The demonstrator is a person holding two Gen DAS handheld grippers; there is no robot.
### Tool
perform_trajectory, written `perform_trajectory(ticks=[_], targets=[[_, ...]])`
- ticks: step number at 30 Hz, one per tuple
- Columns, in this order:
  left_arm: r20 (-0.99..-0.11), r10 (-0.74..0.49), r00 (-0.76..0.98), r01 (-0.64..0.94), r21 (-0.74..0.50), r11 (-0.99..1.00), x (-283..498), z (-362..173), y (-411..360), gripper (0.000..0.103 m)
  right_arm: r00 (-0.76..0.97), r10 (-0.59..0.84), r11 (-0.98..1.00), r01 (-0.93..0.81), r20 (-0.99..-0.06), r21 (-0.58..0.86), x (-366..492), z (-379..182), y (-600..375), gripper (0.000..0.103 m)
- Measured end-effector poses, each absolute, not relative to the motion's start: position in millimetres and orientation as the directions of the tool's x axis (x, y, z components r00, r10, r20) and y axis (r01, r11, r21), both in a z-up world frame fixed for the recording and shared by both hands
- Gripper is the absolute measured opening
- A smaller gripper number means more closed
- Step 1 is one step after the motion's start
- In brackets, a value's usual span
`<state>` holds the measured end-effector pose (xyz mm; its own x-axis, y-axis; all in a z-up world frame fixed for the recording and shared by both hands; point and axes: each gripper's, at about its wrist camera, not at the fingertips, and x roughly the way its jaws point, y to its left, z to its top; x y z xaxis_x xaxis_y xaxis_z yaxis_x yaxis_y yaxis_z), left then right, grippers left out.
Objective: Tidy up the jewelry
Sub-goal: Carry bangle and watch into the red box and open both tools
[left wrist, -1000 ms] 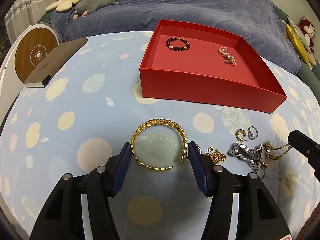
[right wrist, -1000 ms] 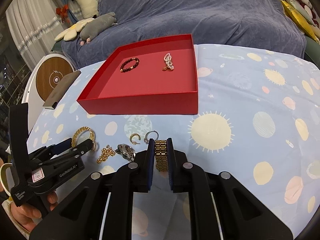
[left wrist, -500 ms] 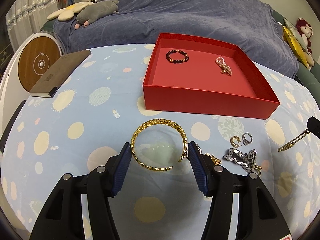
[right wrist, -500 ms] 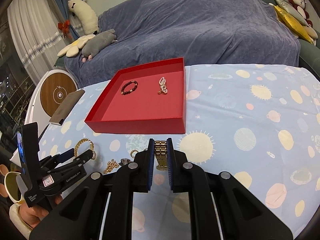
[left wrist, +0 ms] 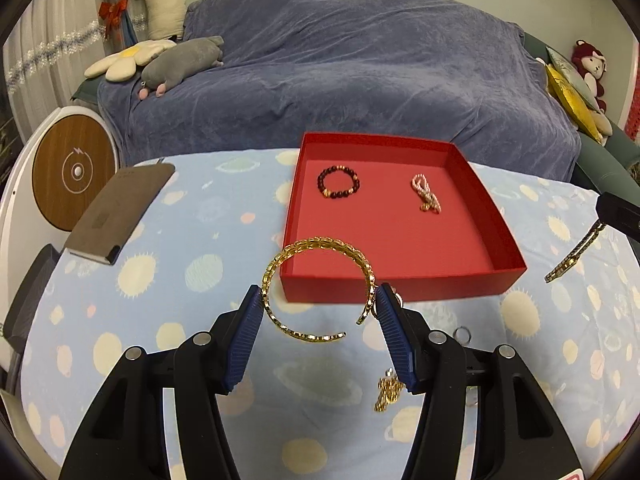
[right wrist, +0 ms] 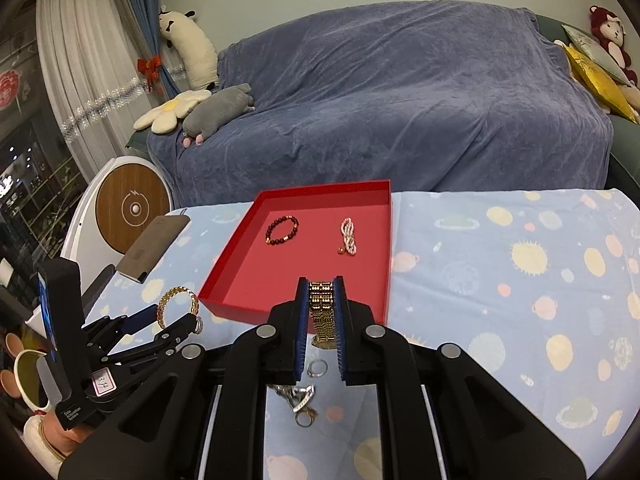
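My left gripper (left wrist: 318, 300) is shut on a gold open bangle (left wrist: 316, 246), held level in the air in front of the red tray (left wrist: 400, 290). My right gripper (right wrist: 321, 284) is shut on a gold link bracelet (right wrist: 321, 304) that hangs down between its blue pads, also in front of the red tray (right wrist: 224, 264). In the tray lie a dark bead bracelet (left wrist: 338, 182) and a pearl bracelet (left wrist: 426, 198). From the left wrist view, the hanging gold link bracelet (left wrist: 572, 258) shows at the right edge. The left gripper (right wrist: 176, 316) with its bangle (right wrist: 178, 300) shows at the lower left of the right wrist view.
Loose rings and chains (right wrist: 302, 394) lie on the spotted blue cloth (right wrist: 500, 280) below the grippers, with a gold chain (left wrist: 388, 392) and a ring (left wrist: 462, 334) among them. A brown notebook (left wrist: 120, 212) lies at the left. A blue-covered sofa (left wrist: 360, 80) stands behind the table.
Both grippers have risen off the cloth with their pieces: the bangle and the gold link bracelet now hang in the air, and the tray looks further below and ahead.
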<state>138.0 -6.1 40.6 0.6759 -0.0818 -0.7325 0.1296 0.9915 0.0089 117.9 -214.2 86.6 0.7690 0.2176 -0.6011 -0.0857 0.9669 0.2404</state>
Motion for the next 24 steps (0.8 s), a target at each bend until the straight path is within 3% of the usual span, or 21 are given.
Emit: perform_trajectory(ticks=[8,24], targets=[[-0.698,-0.103,0.708,0.146,0.003,0.989,198.3,66.5,-13.8,0.055,0.739,0.267,0.949,-0.092,-0.618,0.3,180.0,82.2,-209.3,0.011],[-0.799,-0.05,0.599,0.161,0.058,0.985,275.4,-15.3,-44.7,0.057,0.607,0.256,0.964,-0.105,-0.753,0.243,285.2,-0.2,-167.5,0.012]])
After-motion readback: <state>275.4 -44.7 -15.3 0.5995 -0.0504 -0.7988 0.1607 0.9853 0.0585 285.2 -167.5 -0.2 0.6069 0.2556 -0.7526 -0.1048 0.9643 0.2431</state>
